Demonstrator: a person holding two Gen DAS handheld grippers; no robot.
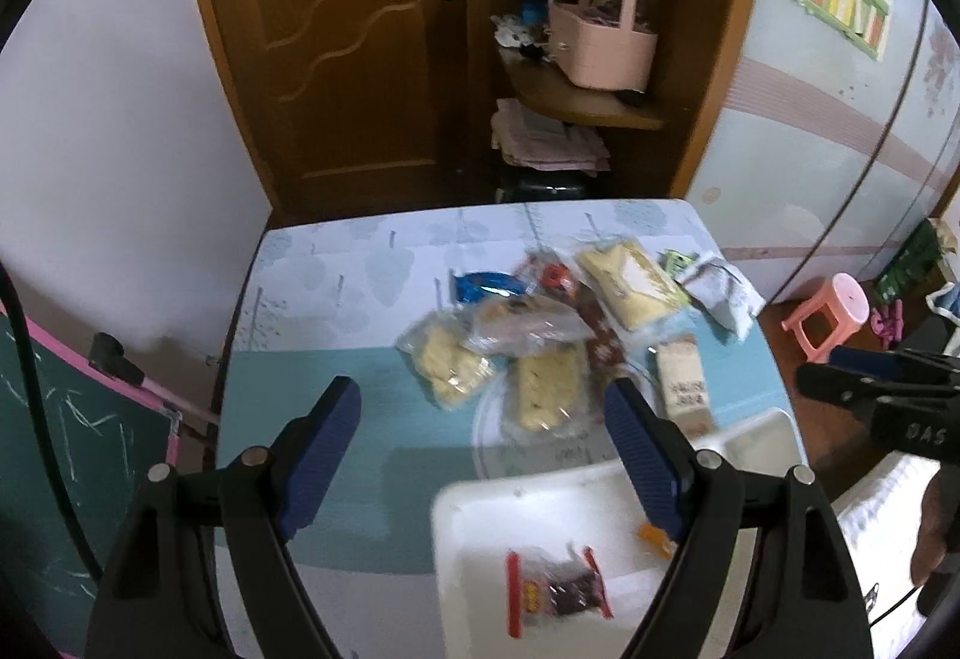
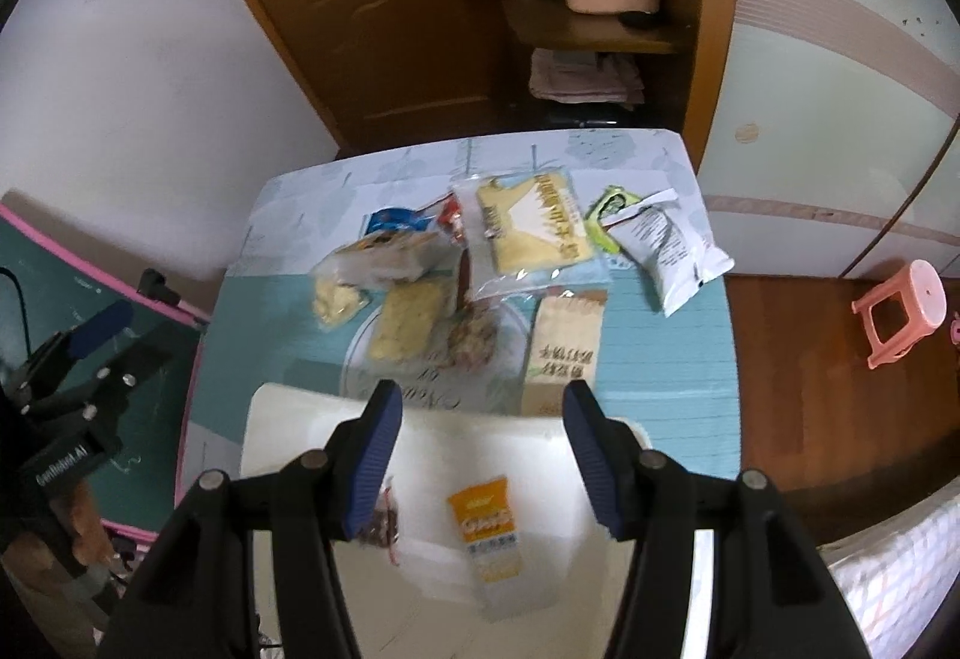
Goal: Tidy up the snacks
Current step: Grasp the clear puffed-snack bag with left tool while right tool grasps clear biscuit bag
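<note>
A white tray (image 1: 480,527) sits at the near edge of the blue table (image 1: 336,263); it also shows in the right wrist view (image 2: 288,419). In it lie a red-edged dark snack pack (image 1: 558,590) and an orange sachet (image 2: 489,530). A pile of snack bags lies mid-table: yellow cracker packs (image 1: 447,359), a large yellow bag (image 2: 531,230), a brown packet (image 2: 564,350), a white pouch (image 2: 669,251), a blue pack (image 1: 486,287). My left gripper (image 1: 486,416) is open and empty above the table's near side. My right gripper (image 2: 483,416) is open and empty over the tray.
A wooden door (image 1: 336,29) and corner shelves with a pink basket (image 1: 600,41) stand behind the table. A green chalkboard with pink frame (image 1: 66,437) leans at the left. A pink stool (image 2: 900,311) stands on the floor at the right.
</note>
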